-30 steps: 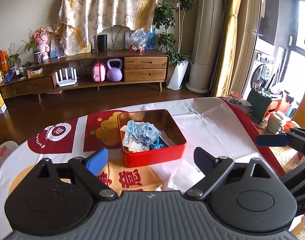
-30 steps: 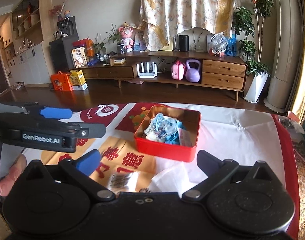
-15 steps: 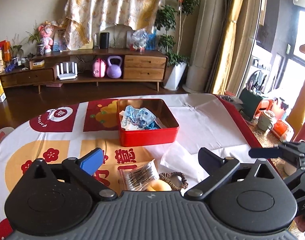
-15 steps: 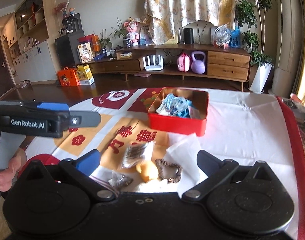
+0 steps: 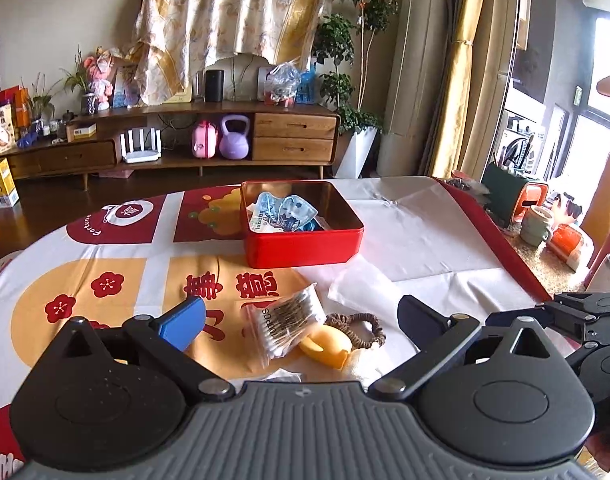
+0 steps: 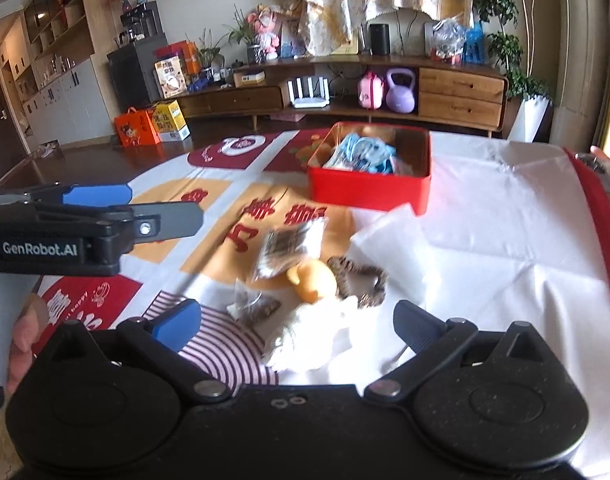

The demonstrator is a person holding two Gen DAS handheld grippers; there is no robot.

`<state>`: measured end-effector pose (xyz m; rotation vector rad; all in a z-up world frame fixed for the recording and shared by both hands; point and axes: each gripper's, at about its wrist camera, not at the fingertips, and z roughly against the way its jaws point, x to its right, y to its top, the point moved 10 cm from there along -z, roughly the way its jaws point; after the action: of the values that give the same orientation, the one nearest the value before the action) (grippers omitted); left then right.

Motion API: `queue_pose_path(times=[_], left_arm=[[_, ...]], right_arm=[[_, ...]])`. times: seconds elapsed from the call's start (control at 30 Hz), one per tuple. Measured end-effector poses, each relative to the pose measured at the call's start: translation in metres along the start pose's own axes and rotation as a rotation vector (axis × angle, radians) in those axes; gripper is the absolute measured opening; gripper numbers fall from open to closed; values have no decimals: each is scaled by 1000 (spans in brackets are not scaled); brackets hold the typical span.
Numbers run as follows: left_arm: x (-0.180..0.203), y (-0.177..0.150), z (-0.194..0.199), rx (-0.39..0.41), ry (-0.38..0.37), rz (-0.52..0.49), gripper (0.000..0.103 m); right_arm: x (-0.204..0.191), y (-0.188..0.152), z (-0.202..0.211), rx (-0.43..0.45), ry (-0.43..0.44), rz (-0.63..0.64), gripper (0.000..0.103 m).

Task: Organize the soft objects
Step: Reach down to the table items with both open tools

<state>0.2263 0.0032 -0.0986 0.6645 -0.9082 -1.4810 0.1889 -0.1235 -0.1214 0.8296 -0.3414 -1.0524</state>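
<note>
The left hand-held gripper (image 5: 301,318) has just been opening and now its jaws are spread wide, with nothing pinched between them. The right hand-held gripper (image 6: 295,326) is spread wide too and holds nothing. Both hang low over a little pile of soft things near the front of the counter (image 5: 425,236).

In the pile is a clear bag of cotton swabs (image 5: 283,322), a yellow squishy toy (image 5: 329,344), a brown hair tie (image 5: 359,328), a white fluffy thing (image 6: 311,336) and a small bag of dark bits (image 6: 255,306). Farther away sits the red tin box (image 5: 301,250), with blue and white packets (image 5: 283,214) already inside.

I think the job now is to pick one soft thing. Pick just one, like the yellow toy, and come down with one finger on each side. Squeeze gently so it does not pop out. Try not to catch the hair tie, which touches it.
</note>
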Motion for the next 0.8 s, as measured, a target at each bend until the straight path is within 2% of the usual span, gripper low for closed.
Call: queue_pose_path(times=[0.07, 0.23, 0.37, 0.47, 0.57, 0.8], left_arm=[[-1, -7, -5, -17, 5, -7, 103], [-9, -32, -25, -125, 7, 27, 103], [-17, -48, -37, -155, 49, 15, 103], [-22, -59, -47, -183, 49, 27, 103], [-20, -70, -60, -222, 15, 37, 103], [-29, -89, -87, -268, 20, 57, 103]], right_arm=[[-2, -5, -4, -5, -6, 6, 102], [-1, -15, -15, -20, -13, -26, 101], [0, -24, -25, -44, -19, -32, 96], [2, -29, -32, -60, -29, -28, 95], [2, -34, -40, -78, -30, -19, 94], [0, -45, -65, -127, -40, 16, 87]])
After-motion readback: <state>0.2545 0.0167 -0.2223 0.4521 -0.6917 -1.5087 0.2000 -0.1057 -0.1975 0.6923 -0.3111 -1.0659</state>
